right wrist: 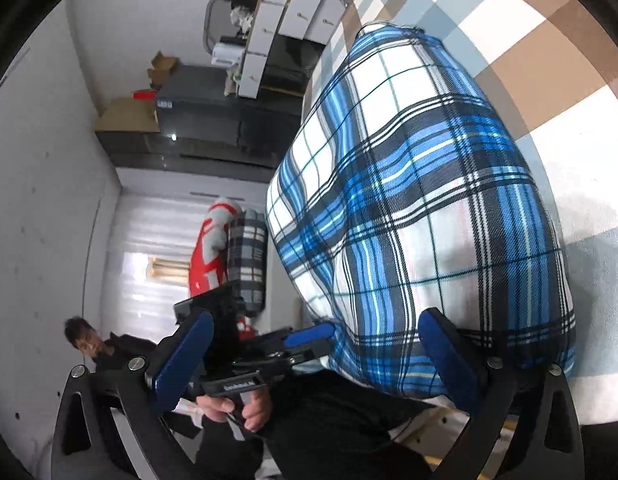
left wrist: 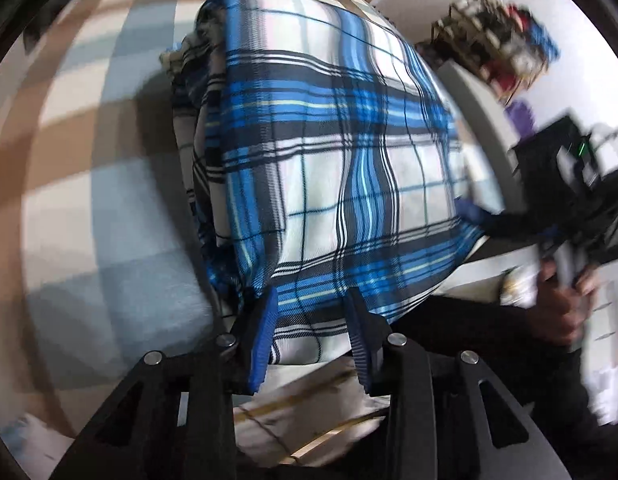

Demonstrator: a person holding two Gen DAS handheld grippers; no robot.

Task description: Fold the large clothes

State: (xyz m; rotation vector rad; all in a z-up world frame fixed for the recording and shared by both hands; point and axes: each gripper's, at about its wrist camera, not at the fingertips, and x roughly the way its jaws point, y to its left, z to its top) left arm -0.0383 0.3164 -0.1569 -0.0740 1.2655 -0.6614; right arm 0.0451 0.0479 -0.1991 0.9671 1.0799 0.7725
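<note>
A blue, white and black plaid garment (left wrist: 329,152) lies folded in a thick rectangle on a checked bed cover (left wrist: 109,200). My left gripper (left wrist: 311,292) points down at its near edge. The blue pads stand apart, with the flat hem of the cloth lying between them unpinched. In the right wrist view the same plaid garment (right wrist: 421,208) fills the middle. My right gripper (right wrist: 315,314) is wide open at its near corner, and the cloth overlaps the right-hand finger (right wrist: 449,356). One blue finger (right wrist: 309,332) of the left gripper reaches the cloth's edge there.
The bed cover (right wrist: 569,60) has brown, white and pale blue squares; its edge runs just below the garment. A person in dark clothes stands close, a hand (right wrist: 237,404) on the left gripper's handle. Dark cabinets (right wrist: 213,128), white drawers (right wrist: 289,12) and a rolled plaid blanket (right wrist: 247,256) stand beyond.
</note>
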